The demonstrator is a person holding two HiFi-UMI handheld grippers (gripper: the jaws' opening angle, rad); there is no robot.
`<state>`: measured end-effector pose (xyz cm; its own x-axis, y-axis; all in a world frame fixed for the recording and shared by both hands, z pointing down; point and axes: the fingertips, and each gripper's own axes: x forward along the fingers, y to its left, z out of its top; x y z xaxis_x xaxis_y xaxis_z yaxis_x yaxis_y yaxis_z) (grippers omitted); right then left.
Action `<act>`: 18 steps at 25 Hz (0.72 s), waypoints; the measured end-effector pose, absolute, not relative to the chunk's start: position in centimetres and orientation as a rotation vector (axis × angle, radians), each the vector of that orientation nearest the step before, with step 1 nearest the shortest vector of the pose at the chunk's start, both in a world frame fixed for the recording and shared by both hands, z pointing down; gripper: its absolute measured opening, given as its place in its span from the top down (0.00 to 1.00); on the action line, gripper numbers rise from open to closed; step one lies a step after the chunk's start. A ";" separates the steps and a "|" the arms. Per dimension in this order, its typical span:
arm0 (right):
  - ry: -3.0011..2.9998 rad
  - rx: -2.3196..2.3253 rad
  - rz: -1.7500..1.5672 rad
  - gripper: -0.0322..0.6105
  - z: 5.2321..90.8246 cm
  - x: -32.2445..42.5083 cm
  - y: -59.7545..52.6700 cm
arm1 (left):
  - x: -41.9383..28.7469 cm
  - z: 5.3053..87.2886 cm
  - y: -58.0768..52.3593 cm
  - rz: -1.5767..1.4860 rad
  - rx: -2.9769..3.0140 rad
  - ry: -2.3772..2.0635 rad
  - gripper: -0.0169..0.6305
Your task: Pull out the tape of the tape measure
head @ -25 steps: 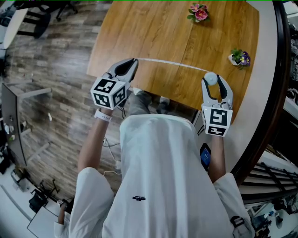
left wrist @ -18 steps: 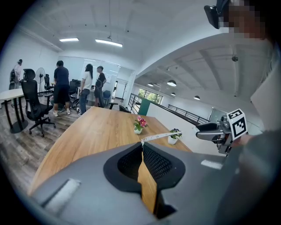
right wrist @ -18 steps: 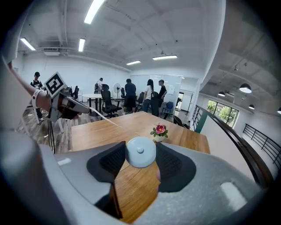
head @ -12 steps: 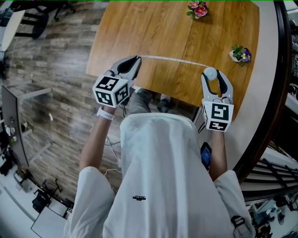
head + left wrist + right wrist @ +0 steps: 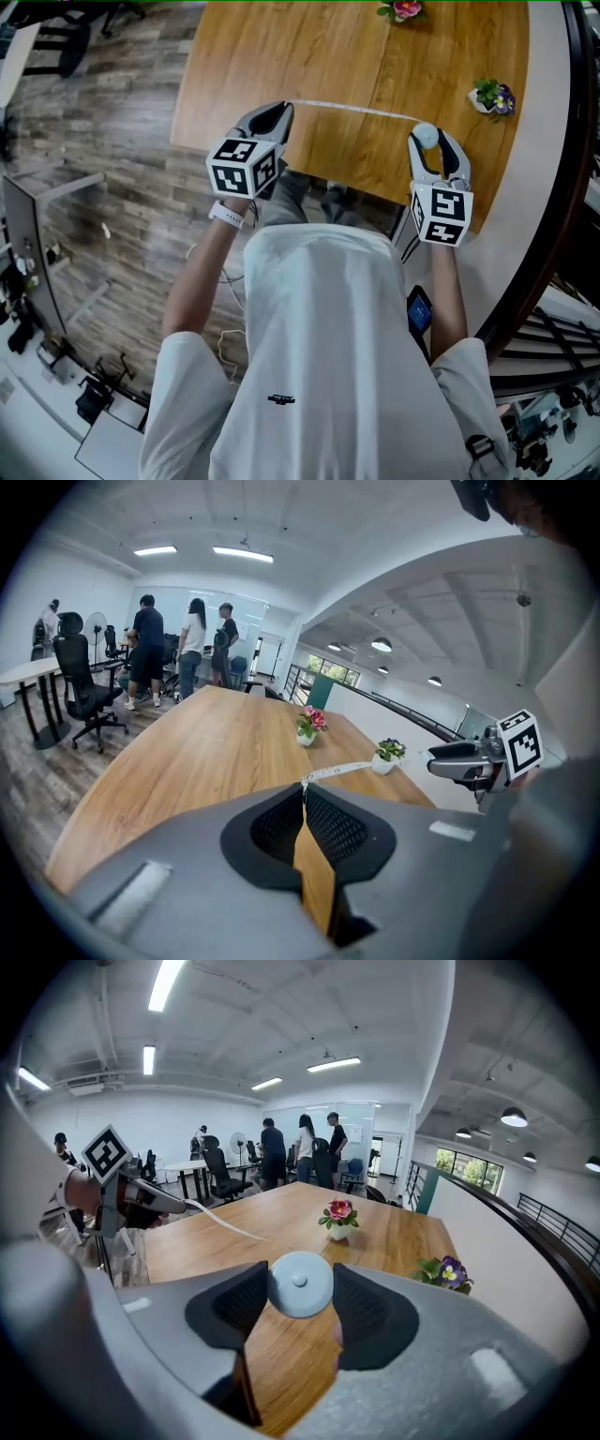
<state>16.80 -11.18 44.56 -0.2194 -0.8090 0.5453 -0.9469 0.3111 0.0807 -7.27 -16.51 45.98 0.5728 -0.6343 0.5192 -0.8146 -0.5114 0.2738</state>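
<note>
left tongs (image 5: pixel 284 107): jaws pinched almost fully together on the tip of the tape (image 5: pixel 352 110), over the near edge of the table (image 5: pixel 309 56). right tongs (image 5: pixel 427 129): jaws spread wide, pads pressing either side of the round pale-blue case (image 5: pixel 300 1284). the white tape runs nearly straight between my two tongs, which are well apart along that edge.

Ceiling strip lights (image 5: pixel 172 983) are lighting the room brightly, while fisheye lenses are bending and darkening the edges.
</note>
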 end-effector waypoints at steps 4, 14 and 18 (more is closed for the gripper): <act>-2.079 1.477 0.372 0.61 47.3 16.1 -11.6 | -6.9 48.8 -17.2 0.490 2.243 -1.155 0.93; -2.011 1.461 0.485 0.61 54.8 16.5 -13.0 | -7.4 56.7 -19.1 0.707 2.156 -1.192 0.93; -2.002 1.414 0.504 0.61 57.1 15.5 -13.3 | -7.5 58.9 -19.4 0.763 2.122 -1.187 0.93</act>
